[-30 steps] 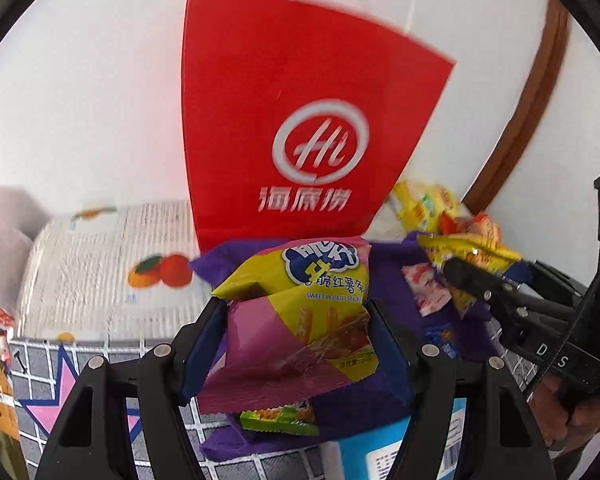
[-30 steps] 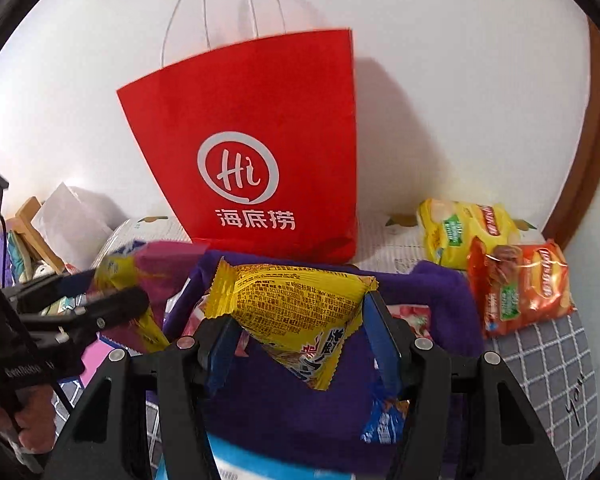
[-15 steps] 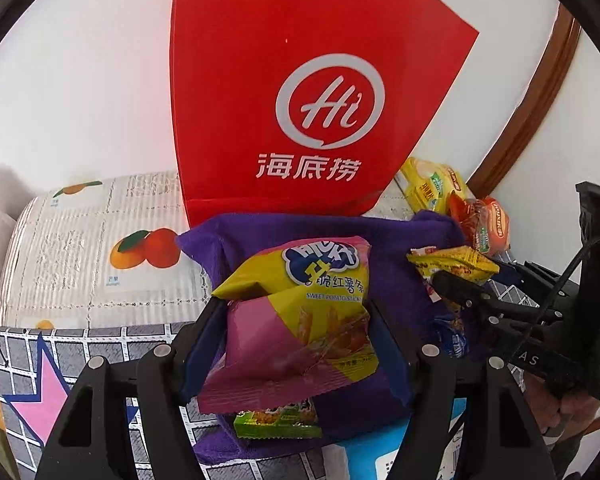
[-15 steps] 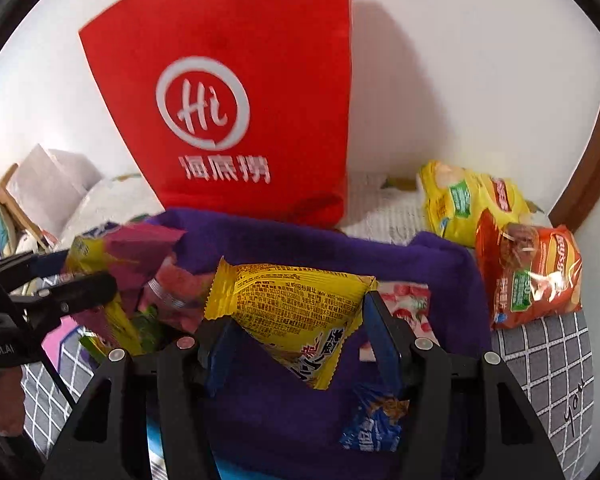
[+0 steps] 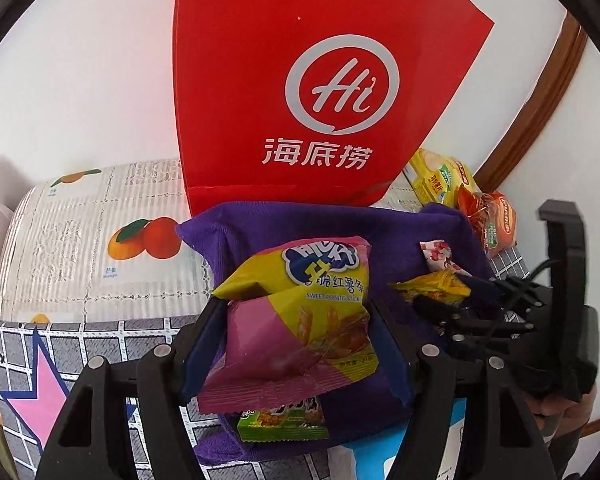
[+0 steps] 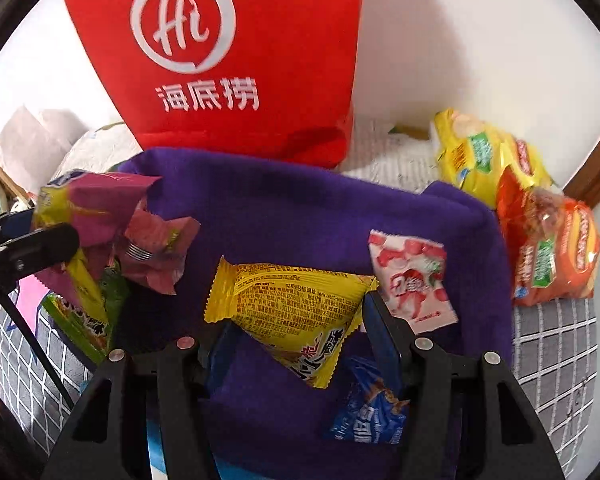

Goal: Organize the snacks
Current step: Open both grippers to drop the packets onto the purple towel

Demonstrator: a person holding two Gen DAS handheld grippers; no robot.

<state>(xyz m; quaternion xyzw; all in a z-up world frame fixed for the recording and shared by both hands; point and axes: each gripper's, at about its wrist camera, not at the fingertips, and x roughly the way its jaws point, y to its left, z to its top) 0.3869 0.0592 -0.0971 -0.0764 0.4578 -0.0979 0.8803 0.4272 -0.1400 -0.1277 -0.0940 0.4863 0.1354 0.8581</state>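
My left gripper [image 5: 296, 336] is shut on a pink and yellow sweet potato sticks packet [image 5: 300, 320] and holds it above the left part of a purple cloth [image 5: 380, 236]. My right gripper [image 6: 300, 332] is shut on a yellow snack packet [image 6: 292, 304] above the middle of the purple cloth [image 6: 280, 208]. On the cloth lie a white and red strawberry packet [image 6: 412, 280], a blue packet [image 6: 368, 416] and a green packet [image 5: 280, 424]. A red paper bag [image 5: 300, 80] stands behind the cloth against the wall.
A yellow chip bag [image 6: 476, 156] and an orange chip bag [image 6: 552, 248] lie at the right by a brown door frame [image 5: 532, 104]. A fruit-print mat [image 5: 100, 240] lies left of the cloth. The table has a grey checked cover [image 6: 552, 344].
Both grippers have come down and forward over the purple cloth with their packets still held. The red bag looms larger and higher in both views.
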